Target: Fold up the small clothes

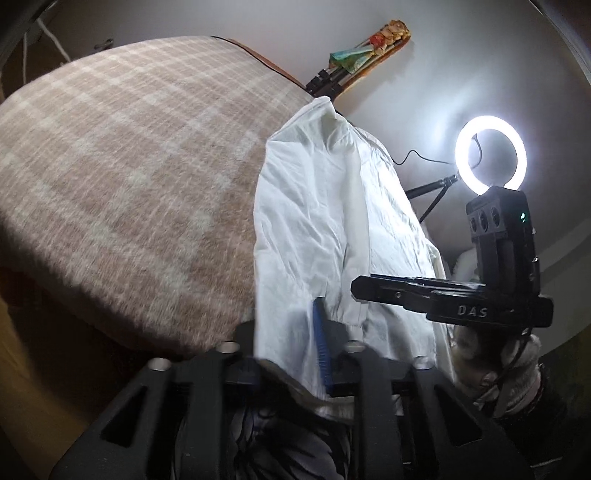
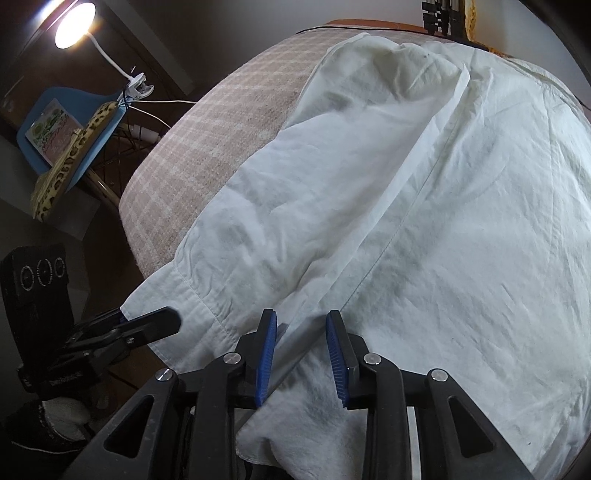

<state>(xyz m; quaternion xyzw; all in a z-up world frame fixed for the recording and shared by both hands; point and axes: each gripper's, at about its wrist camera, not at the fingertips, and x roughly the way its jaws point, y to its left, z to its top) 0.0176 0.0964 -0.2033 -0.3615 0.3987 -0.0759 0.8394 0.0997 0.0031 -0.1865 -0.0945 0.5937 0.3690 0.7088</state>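
Note:
A white garment lies on a beige plaid blanket; it also shows in the left wrist view. My left gripper is shut on the garment's cuffed hem, cloth draped over one blue pad; from the right wrist view it pinches the cuff corner at the lower left. My right gripper is open, its blue pads straddling a fold of the garment near the seam. In the left wrist view the right gripper reaches over the cloth from the right.
The plaid blanket covers the surface. A lit ring light on a stand is at the right. A desk lamp, a blue chair with a leopard-print item stand off the left edge.

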